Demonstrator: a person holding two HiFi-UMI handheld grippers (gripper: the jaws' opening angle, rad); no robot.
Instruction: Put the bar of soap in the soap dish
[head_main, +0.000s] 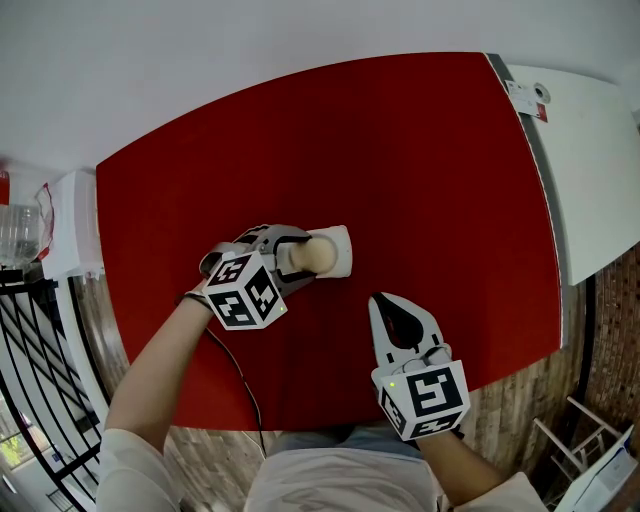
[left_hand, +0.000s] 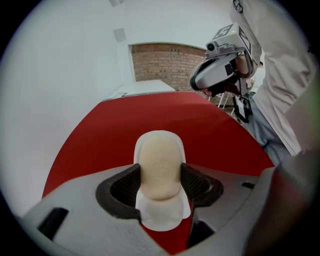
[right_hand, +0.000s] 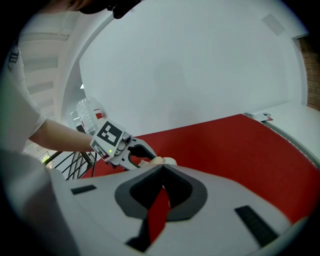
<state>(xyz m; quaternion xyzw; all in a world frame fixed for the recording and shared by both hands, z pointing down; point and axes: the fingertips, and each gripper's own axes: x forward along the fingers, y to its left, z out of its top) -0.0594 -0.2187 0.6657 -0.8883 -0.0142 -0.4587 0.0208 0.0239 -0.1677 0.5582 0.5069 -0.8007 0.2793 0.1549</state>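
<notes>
Right gripper (head_main: 378, 300) idle, jaws closed, empty. Left gripper (head_main: 300, 258) clamps bar of soap (left_hand: 159, 167) over soap dish (head_main: 343, 239); we'd lower it level and centred, then open jaws.

My right gripper (right_hand: 161, 171) has its jaws met at the tips over the red table (right_hand: 225, 145), my left gripper (right_hand: 149, 158) beyond clasping the soap (right_hand: 156, 161).

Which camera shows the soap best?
The left gripper view: the soap is large, central, between the jaws, over the dish. Head view shows it small; right gripper view, a far sliver.
</notes>
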